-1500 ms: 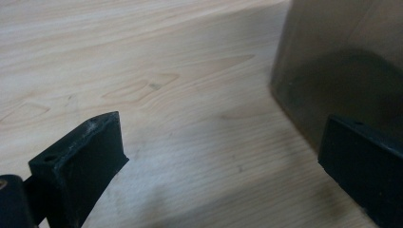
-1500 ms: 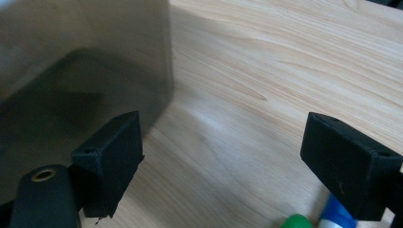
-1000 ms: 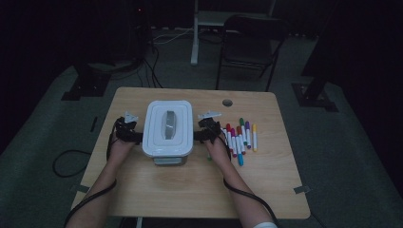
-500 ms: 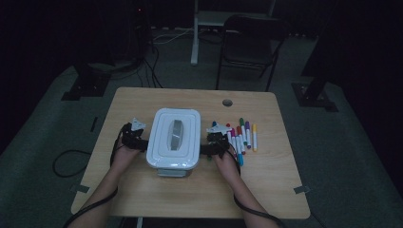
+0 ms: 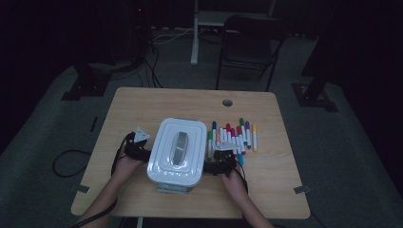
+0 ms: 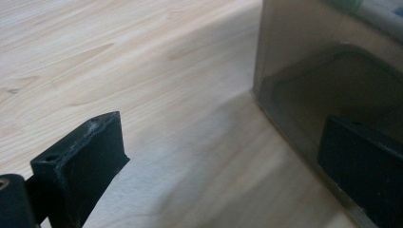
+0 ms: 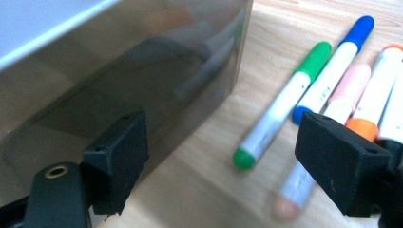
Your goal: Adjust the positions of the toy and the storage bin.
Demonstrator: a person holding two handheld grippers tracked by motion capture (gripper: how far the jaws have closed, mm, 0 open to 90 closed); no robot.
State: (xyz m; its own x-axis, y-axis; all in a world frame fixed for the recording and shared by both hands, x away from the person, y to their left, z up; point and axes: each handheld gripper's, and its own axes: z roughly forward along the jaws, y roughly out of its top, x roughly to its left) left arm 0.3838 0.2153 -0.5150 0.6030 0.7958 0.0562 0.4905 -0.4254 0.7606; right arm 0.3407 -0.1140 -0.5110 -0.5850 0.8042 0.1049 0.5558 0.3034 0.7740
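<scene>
At lower left of centre in the high view I have my left gripper [image 5: 138,151] against the white lidded box [image 5: 177,151], jaws spread. Its smoky walls hide any contents. My right gripper [image 5: 221,164] flanks its other side, jaws also apart, markers [image 5: 232,137] just right.

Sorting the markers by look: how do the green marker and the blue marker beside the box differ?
In the right gripper view, the green marker has green caps at both ends; the blue marker has blue ones. The green one lies nearer the box and reaches closer to the camera. Both have white barrels and lie flat, side by side.
</scene>
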